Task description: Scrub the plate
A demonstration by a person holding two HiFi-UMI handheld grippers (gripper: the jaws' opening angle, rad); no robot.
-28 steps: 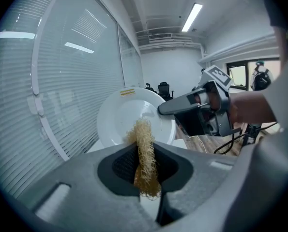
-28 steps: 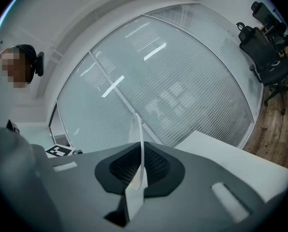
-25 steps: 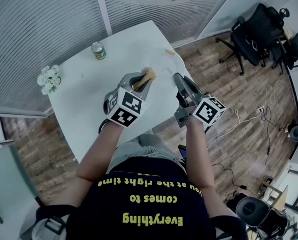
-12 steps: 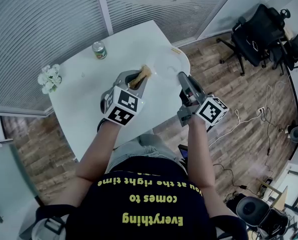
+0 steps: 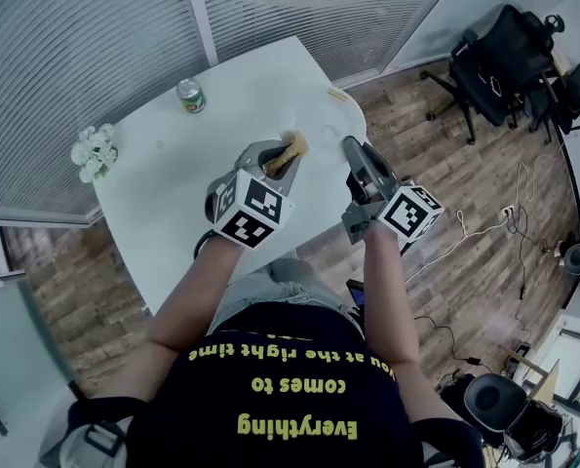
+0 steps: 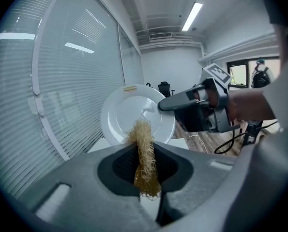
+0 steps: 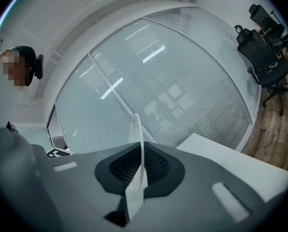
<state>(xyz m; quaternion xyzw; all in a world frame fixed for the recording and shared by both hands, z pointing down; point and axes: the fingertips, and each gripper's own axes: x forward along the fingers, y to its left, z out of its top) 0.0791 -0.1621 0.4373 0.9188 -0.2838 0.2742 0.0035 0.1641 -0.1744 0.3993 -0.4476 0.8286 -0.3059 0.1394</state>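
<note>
A white plate stands upright on edge above the table, its face turned toward my left gripper. My right gripper is shut on the plate's rim, and the plate shows edge-on between its jaws. My left gripper is shut on a straw-coloured loofah scrubber. The scrubber's tip reaches the lower part of the plate's face, but whether it touches I cannot tell. In the head view the scrubber sticks out of the left gripper, just left of the right gripper.
The white table carries a green can at the back, white flowers at its left corner and a small yellowish thing near its far right edge. Black office chairs and cables are on the wooden floor to the right.
The left gripper with the scrubber shifted slightly left across the plate, then back right. The right gripper and plate stayed put.
</note>
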